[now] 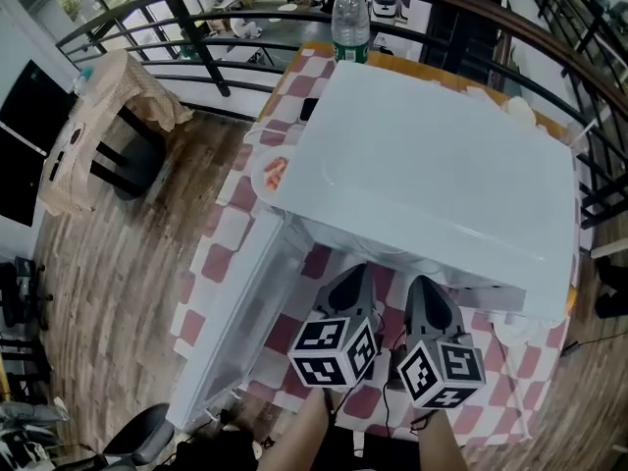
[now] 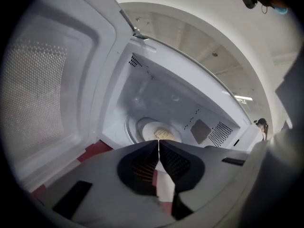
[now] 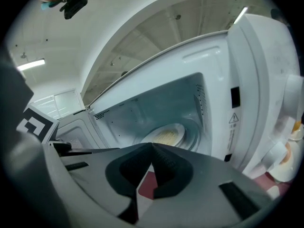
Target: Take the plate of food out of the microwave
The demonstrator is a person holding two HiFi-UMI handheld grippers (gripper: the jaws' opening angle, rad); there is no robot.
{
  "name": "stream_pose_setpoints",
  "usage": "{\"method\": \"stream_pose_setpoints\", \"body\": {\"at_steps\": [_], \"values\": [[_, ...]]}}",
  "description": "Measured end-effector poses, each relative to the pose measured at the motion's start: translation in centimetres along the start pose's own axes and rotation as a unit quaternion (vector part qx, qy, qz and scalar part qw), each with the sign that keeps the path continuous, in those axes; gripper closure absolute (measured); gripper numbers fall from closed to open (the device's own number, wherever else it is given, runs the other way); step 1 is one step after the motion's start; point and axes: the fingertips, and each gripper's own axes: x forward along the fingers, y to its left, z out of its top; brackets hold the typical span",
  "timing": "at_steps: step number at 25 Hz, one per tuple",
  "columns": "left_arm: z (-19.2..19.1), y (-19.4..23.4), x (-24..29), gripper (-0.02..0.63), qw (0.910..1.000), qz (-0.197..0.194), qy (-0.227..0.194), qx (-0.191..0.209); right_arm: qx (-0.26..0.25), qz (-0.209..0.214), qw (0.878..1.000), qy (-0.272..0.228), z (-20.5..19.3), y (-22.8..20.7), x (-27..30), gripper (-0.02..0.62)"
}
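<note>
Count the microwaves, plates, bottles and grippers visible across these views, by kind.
Microwave: 1
Plate of food: 1
Plate on the tablecloth: 1
Water bottle: 1
Grippers: 2 (left gripper, right gripper)
Total: 6

You stand on a brown wood-plank floor [image 1: 128, 263]; 1 curved black metal railing [image 1: 201, 52] runs far, 1 beige cloth-draped chair [image 1: 98, 126] left.

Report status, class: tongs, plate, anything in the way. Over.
Left tongs shut, empty; right tongs shut, empty. Plate of food inside microwave, untouched. Door open, nothing seen blocking the way in.
</note>
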Motion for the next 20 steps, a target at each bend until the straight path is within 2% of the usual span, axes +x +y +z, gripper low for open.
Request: {"method": "stream_pose_setpoints", "body": {"at_steps": [9, 12, 20], "values": [[-0.2, 1.0, 1.8, 0.568, 0.9952, -0.017, 0.012, -0.095, -0.004, -0.023, 1.000, 0.005, -0.4, -0.8, 0.3, 0.601], [-0.3, 1.1, 2.6, 0.554, 0.9935, -0.023, 0.014, -0.111, -0.003, -0.034, 0.999, 0.006, -0.6, -1.3, 0.4, 0.601], [-0.9, 0.6, 4.2, 0.471, 0.9781, -0.042, 0.019, -0.203, 0.012, -0.059, 0.998, 0.003, -1.0, -2.8, -0.5, 0.601]]}}
